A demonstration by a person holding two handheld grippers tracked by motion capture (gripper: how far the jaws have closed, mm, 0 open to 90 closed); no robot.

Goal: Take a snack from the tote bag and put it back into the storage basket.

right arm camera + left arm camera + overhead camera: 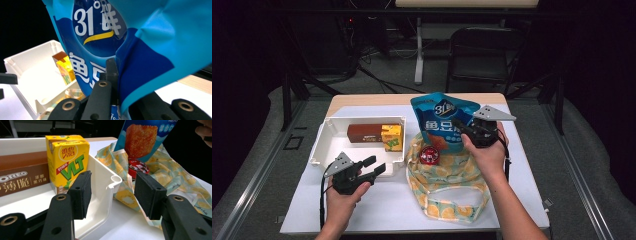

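- Unpacking looks partly done, judged from the layout: the white bin (326, 141) at 9 o'clock on the tabletop (377, 202) already holds a brown biscuit box (363, 133) and a yellow drink carton (392, 137), standing side by side.
- Fabric bag (447, 186) with lemon print lies at 6 o'clock of the snack bag (439, 120), which hangs lifted above the fabric bag's mouth.
- Right hand-held gripper (463, 128) is clenched on the snack bag's edge, carrying it.
- Left hand-held gripper (376, 166) is released, half open and holding nothing, poised by the bin's near corner.
- Red round tin (430, 155) is left in the bag's mouth, probably next.
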